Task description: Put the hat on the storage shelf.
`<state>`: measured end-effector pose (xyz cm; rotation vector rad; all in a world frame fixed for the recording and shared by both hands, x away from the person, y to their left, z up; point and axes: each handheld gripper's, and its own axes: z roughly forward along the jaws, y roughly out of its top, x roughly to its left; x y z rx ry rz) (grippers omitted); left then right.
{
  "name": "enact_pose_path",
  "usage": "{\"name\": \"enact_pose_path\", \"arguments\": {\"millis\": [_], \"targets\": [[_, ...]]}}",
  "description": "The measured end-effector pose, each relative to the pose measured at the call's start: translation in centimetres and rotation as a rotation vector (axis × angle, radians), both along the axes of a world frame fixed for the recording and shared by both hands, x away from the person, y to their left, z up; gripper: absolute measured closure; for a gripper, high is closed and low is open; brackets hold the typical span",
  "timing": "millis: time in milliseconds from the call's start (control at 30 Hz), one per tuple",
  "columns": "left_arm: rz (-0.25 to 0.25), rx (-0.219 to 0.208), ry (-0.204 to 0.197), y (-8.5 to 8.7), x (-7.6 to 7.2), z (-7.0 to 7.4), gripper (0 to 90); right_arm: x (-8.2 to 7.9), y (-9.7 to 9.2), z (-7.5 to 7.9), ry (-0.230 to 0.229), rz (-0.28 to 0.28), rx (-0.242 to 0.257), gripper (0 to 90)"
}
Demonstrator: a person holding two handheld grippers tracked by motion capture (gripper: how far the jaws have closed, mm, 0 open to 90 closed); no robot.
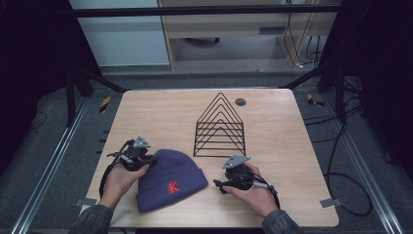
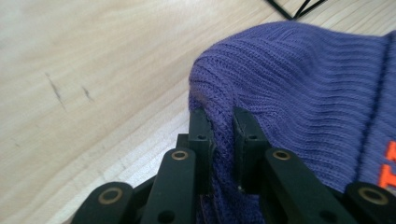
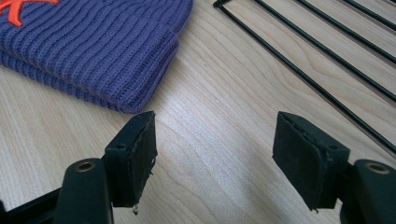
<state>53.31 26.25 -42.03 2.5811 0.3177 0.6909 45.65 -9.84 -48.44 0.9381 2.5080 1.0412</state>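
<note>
Our left gripper (image 2: 223, 135) pinches a fold at the crown of the one purple knit beanie (image 1: 170, 179), which lies on the wooden table (image 1: 282, 126). Our right gripper (image 3: 215, 158) hangs wide apart, holding nothing, just beside the cuff. One black wire rack (image 1: 219, 126), seemingly seven nested peaks, stands behind.

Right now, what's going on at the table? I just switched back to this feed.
A person at a wooden table holds a gripper in each hand. The left gripper has its jaws pinched on a fold of the purple knit beanie at its crown end. The right gripper is open over bare wood, just off the beanie's cuff, gripping nothing. A black wire rack stands behind the hat, untouched.
</note>
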Motion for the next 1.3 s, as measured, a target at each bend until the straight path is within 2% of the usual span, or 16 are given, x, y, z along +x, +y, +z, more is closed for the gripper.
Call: {"name": "enact_pose_path", "arguments": {"millis": [267,533,967,1033,1300], "targets": [[0.046,-0.053,-0.036,-1.0,-2.4,2.0,79.7,0.0,0.0,0.0,0.001,-0.003,0.001,29.0],[0.052,-0.092,-0.070,-2.1,-4.3,3.9,79.8,-0.1,0.1,-0.1,0.000,-0.002,0.003,27.3],[0.040,-0.135,-0.120,-3.1,-6.3,7.2,79.9,-0.1,-0.1,0.2,-0.006,-0.014,0.017,26.2],[0.036,-0.124,-0.131,-3.2,-6.5,7.7,79.9,-0.1,-0.2,0.2,-0.007,-0.016,0.019,26.0],[0.031,-0.156,-0.161,-3.4,-7.3,10.0,80.0,-0.3,-0.1,0.7,-0.019,-0.017,0.029,25.4]]}}
